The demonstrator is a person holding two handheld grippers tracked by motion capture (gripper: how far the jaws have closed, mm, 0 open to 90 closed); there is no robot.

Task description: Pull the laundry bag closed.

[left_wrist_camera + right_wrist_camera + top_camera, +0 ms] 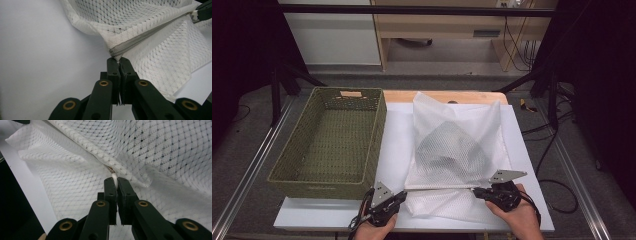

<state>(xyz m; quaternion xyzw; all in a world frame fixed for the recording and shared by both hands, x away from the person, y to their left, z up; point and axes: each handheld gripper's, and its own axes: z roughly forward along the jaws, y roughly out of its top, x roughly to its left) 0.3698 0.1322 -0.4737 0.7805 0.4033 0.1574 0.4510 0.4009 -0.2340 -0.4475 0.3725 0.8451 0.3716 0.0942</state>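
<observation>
White mesh zippered laundry bag (457, 145) lies on white table (397, 145), right of green woven basket (334, 140). Left gripper (119, 61) pinches zipper end; right gripper (114, 180) pinches white zipper pull (114, 177) (both jaws fully closed).

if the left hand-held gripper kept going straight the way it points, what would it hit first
The left hand-held gripper is already shut on the zipper end of the mesh bag, so it would push straight into the bag; farther along that line, probably the right hand-held gripper.

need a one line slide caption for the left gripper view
Left tool shut on the zipper end of a white mesh laundry bag on the white table.
</observation>
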